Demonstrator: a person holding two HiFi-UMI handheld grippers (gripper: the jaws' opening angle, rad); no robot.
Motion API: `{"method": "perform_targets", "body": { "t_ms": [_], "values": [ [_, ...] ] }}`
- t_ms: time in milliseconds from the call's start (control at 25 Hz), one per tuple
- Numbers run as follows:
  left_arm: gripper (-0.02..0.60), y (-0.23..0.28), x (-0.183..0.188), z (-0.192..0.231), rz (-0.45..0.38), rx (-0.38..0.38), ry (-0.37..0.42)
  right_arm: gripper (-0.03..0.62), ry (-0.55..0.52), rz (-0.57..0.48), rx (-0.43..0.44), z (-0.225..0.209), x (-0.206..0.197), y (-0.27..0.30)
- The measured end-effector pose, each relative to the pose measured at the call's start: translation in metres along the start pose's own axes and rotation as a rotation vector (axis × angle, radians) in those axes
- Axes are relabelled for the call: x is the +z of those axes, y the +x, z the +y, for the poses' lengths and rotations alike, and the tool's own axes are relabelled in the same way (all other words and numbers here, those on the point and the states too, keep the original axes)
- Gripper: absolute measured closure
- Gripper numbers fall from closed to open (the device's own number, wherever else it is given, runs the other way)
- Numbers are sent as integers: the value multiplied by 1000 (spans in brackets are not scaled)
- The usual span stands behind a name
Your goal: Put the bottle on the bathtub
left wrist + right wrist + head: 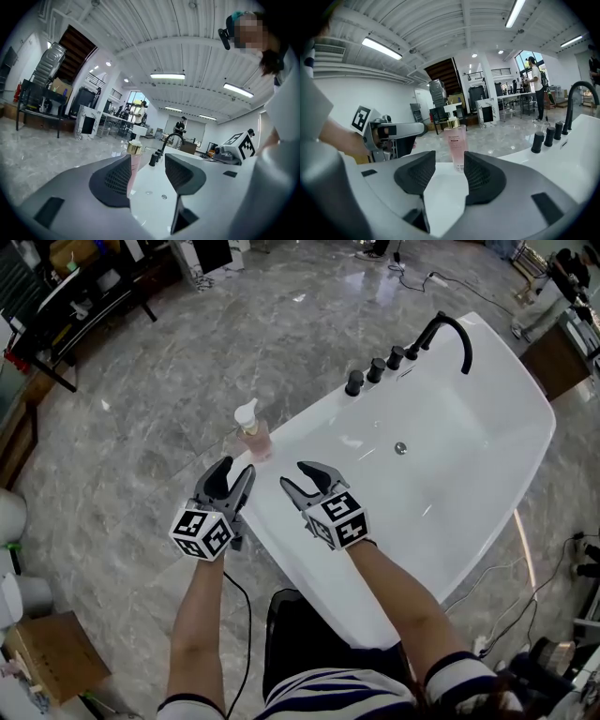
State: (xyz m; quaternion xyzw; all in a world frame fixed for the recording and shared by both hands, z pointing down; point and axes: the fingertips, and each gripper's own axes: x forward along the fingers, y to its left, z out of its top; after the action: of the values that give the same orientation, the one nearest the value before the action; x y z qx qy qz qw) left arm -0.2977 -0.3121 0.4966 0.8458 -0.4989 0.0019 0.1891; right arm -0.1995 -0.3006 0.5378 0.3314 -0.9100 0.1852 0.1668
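Observation:
A pink bottle [253, 435] with a white pump stands upright on the near left corner of the white bathtub's rim [281, 521]. My left gripper [234, 472] hovers just short of the bottle, open and empty. In the left gripper view the bottle [135, 161] shows beyond the left gripper [147, 176], close to its left jaw. My right gripper [300, 474] is over the rim to the bottle's right, open, nothing between its fingers. The right gripper view has the bottle [456, 145] standing free ahead of the right gripper [450, 176].
A black faucet [450, 334] and three black knobs [375, 369] line the tub's far rim; a drain [400, 448] lies in the basin. A cardboard box [52, 652] sits on the marble floor at lower left, black shelving [66, 306] at upper left. People stand far off.

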Motion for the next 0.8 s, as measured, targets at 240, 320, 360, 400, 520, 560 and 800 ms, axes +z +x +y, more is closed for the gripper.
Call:
{"method": "perform_targets", "body": {
  "t_ms": [240, 320, 360, 400, 520, 560, 800],
  "values": [
    [400, -35, -2, -28, -67, 59, -66, 413, 24, -15, -14, 6, -1, -28],
    [416, -45, -7, -38, -70, 69, -101, 427, 28, -22, -18, 9, -1, -38],
    [433, -50, -9, -43, -67, 72, -109, 428, 29, -24, -20, 10, -1, -43],
    [447, -55, -12, -49, -62, 75, -112, 431, 29, -26, -20, 12, -1, -48],
    [464, -67, -17, -68, -39, 79, -111, 445, 39, -29, -17, 18, -3, -64],
    [466, -70, -18, -73, -32, 80, -112, 450, 42, -30, -18, 20, -3, -69],
    [468, -83, -25, -102, -8, 110, -123, 496, 67, -46, -39, 25, -5, -98]
  ]
}}
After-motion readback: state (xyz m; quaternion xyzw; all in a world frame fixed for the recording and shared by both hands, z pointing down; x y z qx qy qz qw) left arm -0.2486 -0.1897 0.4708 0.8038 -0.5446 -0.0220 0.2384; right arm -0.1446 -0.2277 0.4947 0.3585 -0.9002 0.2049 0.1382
